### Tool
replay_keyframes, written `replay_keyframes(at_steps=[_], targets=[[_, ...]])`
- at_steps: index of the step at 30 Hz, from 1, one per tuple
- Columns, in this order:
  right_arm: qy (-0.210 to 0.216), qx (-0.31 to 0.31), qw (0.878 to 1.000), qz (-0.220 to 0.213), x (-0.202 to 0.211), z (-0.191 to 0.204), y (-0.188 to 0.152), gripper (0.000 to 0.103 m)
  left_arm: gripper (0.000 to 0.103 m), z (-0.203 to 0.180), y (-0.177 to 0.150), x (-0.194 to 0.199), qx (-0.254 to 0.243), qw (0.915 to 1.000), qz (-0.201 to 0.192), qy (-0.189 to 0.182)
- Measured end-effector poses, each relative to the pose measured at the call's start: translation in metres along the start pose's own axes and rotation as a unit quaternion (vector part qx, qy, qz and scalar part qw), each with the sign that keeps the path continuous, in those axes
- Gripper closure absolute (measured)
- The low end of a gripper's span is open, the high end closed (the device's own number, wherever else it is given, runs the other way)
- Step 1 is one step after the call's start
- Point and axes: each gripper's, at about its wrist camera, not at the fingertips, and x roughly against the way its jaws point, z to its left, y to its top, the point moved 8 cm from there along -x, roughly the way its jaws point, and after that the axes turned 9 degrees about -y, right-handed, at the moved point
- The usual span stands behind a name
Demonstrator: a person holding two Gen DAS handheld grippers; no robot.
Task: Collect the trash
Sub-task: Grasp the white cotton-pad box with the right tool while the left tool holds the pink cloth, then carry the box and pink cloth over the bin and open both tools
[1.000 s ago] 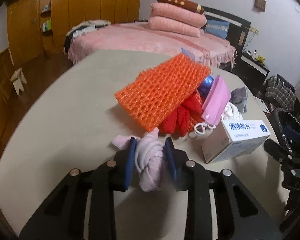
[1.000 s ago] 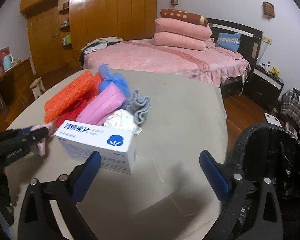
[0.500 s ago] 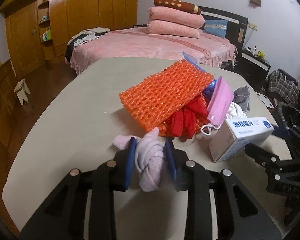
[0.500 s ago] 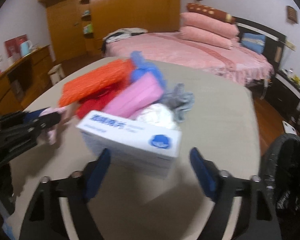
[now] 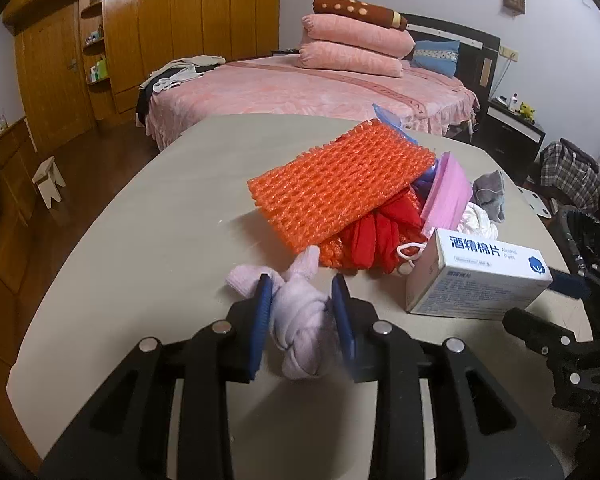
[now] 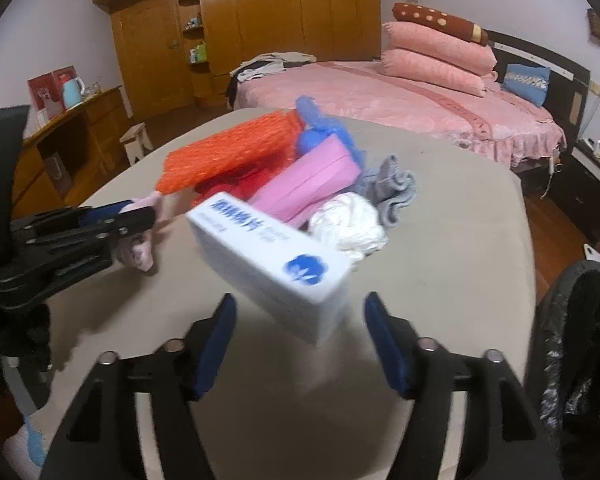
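On the table (image 5: 148,240), the box (image 5: 476,276) lies right of the sock (image 5: 300,320), the mesh (image 5: 340,184) behind both.

Background only: beige tabletop (image 5: 148,248), pink bed (image 5: 300,88) behind it with stacked pink pillows (image 5: 352,54), a brown dotted bolster (image 5: 356,7) on top and a blue cushion (image 5: 436,52) at the headboard. Wooden wardrobe (image 5: 180,28) along the far wall (shelf contents too small to read). Small stool (image 5: 49,180) on the floor, dark nightstand (image 5: 512,132), teal kettle (image 6: 72,92) on the sideboard.
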Motion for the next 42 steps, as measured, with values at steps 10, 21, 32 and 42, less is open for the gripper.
replay_keyframes(at_steps=[10, 21, 32, 42], targets=[[0.023, 0.025, 0.999, 0.011, -0.021, 0.002, 0.005, 0.047, 0.072, 0.001, -0.004, -0.002, 0.000, 1.0000, 0.005, 0.001], [0.051, 0.041, 0.998, 0.019, -0.012, 0.019, -0.006, 0.057, 0.072, 0.000, -0.004, -0.001, -0.003, 1.0000, 0.005, 0.001], [0.059, 0.005, 0.998, 0.012, -0.004, 0.019, 0.002, 0.065, 0.076, -0.009, -0.002, 0.009, -0.014, 0.9998, -0.003, -0.011], [0.056, -0.032, 0.997, -0.033, 0.036, 0.002, 0.024, 0.069, 0.079, -0.039, 0.008, 0.041, -0.019, 0.9977, -0.043, -0.048]])
